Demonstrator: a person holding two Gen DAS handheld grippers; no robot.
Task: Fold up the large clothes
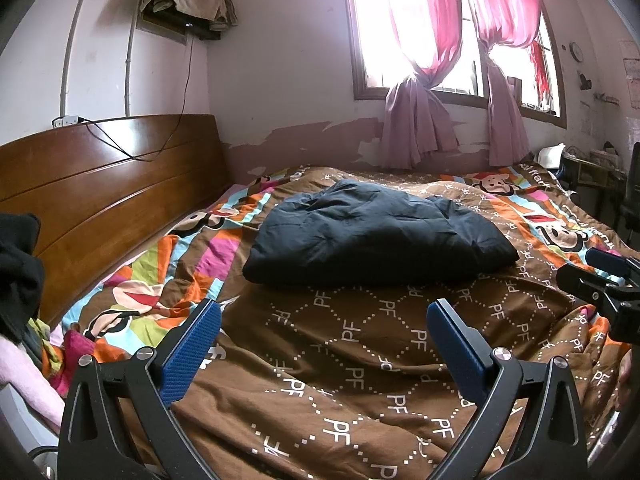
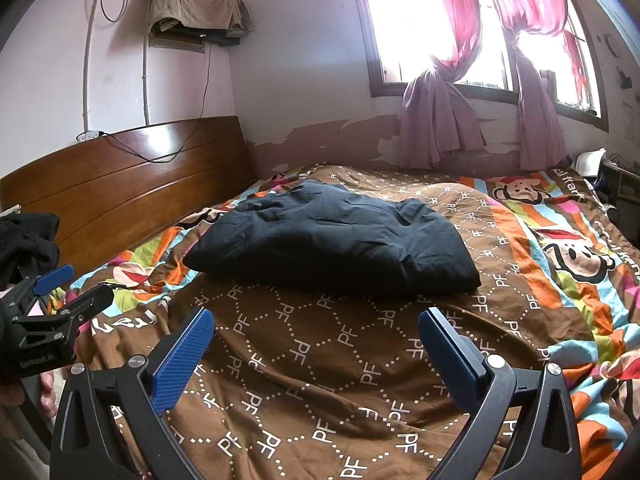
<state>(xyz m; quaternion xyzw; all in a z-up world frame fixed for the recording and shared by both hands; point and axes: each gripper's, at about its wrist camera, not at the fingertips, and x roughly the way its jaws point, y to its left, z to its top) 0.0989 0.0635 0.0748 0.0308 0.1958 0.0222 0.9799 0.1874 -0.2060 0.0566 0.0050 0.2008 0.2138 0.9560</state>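
A dark navy garment [image 1: 380,236] lies on the bed [image 1: 360,360], on the patterned duvet, roughly midway between the headboard [image 1: 100,184] end and the foot end, and toward the far side that runs under the window [image 1: 440,28]. It sits as a compact, puffy bundle with a fairly straight near edge and a rumpled top, which suggests the folding is largely done (a padded jacket or similar, though the exact kind cannot be told from here). No sleeve or loose flap shows trailing onto the duvet in either view.

The left gripper [image 1: 324,314] hovers over the near part of the bed with its blue fingers [image 1: 192,352] spread wide and nothing between them. The right gripper [image 2: 316,322] is in the same state: fingers [image 2: 182,360] apart, empty, and held back from the garment rather than touching it. Each gripper also shows at the edge of the other's view, side by side near the bed's near edge.

Judging by this, the navy piece looks finished or close to it; at most a tidy of the wrinkled top remains. A heap of black clothing [image 1: 18,276] sits at the near corner by the headboard, and may be what is left to fold, though whether it belongs to the task cannot be told.
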